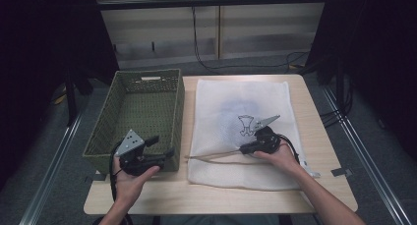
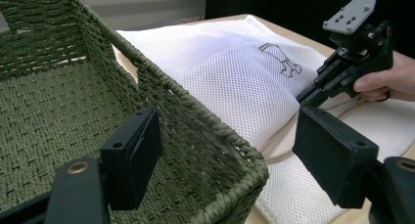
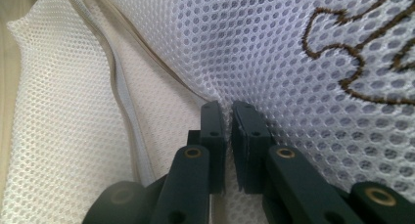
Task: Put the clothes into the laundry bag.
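Two tongs are in play: our right gripper (image 3: 229,117) has its jaws nearly shut, pinching a fold of the white mesh laundry bag (image 1: 231,107) just beside its zip seam (image 3: 115,77). We should keep that pinch firm and lift slowly so the mesh doesn't slip. Our left gripper (image 2: 225,150) hangs wide open and empty over the near corner of the green woven basket (image 1: 105,122). The bag lies flat under the right gripper, soft, with a brown embroidered figure (image 1: 245,124).

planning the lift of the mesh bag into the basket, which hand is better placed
Right, probably. The right gripper is already pinching a fold of the mesh bag, while the left gripper stands open over the basket corner, apart from the bag.
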Available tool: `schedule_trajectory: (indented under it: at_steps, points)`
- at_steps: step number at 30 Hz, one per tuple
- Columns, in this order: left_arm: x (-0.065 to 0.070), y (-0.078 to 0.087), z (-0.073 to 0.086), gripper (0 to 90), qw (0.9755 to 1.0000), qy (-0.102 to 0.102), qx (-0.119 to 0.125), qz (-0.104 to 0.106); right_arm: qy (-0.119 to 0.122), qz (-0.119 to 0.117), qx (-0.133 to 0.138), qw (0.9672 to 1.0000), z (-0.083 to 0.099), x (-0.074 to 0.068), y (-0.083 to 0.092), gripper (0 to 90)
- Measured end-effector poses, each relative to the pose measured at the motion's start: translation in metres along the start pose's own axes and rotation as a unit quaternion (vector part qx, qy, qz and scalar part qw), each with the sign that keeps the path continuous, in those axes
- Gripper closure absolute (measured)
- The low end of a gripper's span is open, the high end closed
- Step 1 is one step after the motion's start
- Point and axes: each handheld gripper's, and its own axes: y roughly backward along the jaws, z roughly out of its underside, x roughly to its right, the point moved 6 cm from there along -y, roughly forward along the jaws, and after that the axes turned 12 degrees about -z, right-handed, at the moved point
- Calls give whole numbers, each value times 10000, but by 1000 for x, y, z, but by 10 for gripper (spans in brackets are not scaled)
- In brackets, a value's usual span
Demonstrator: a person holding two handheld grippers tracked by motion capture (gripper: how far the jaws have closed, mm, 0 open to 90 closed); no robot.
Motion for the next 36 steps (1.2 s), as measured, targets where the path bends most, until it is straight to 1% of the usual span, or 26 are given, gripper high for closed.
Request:
schedule_trajectory:
  at_steps: [2,4,5,7,9,10,13,15,16,17,19,21,22,23,24,26,27,28,29,31,33,34,35,36]
  points:
    - [-2,0,0,256,10000,21,4,-22,64,53,-7,10000,0,1,0,844]
    - [-5,0,0,248,10000,14,5,-98,105,101,-9,9999,0,1,-1,843]
    - [-5,0,1,246,10000,19,5,-83,125,119,-21,9998,0,1,0,841]
    - [-6,0,1,242,9999,36,9,-110,171,228,-41,9996,0,1,0,838]
    - [-6,0,1,241,9999,8,7,-122,242,270,-42,9993,-1,2,0,837]
    - [-6,1,1,241,9999,7,0,-109,230,253,-42,9994,-1,2,0,836]
    - [-7,2,1,240,9999,-9,5,-120,207,308,-24,9993,0,3,2,832]
    - [-9,3,2,236,9999,17,2,-142,164,393,-45,9991,1,3,5,821]
    - [-10,3,2,236,9999,38,3,-156,116,362,3,9993,2,2,6,816]
    - [-10,4,2,235,9999,31,19,-153,11,397,44,9992,4,0,10,808]
    - [-12,4,2,234,9999,20,20,-165,40,337,140,9993,4,-3,12,798]
    - [-13,4,2,234,9998,61,27,-182,-40,292,271,9992,2,-6,17,788]
    - [-14,4,3,234,9998,52,17,-194,-39,241,354,9991,0,-8,19,787]
    - [-14,4,3,234,9998,50,28,-201,10,213,415,9989,-2,-9,21,779]
    - [-14,4,2,234,9998,67,43,-192,-35,192,484,9986,-3,-11,23,767]
    - [-14,5,2,233,9997,34,36,-243,-27,102,647,9978,-5,-15,27,764]
    - [-14,5,2,229,9997,33,39,-249,1,133,696,9975,-6,-16,28,760]
    - [-14,5,3,226,9996,54,64,-254,-36,108,739,9972,-6,-18,30,755]
    - [-14,5,3,222,9996,21,63,-265,-27,85,807,9967,-6,-20,32,750]
    - [-15,6,4,216,9995,-4,74,-313,31,152,878,9960,-8,-24,36,739]
    - [-17,6,5,210,9994,57,71,-324,16,190,1062,9942,-11,-26,42,729]
    - [-18,7,5,209,9995,34,49,-323,-5,201,1156,9931,-12,-27,45,717]
    - [-18,7,5,208,9994,66,64,-338,-45,256,1242,9919,-13,-28,48,700]
    - [-19,8,5,208,9993,62,64,-350,-28,295,1294,9911,-14,-29,50,673]
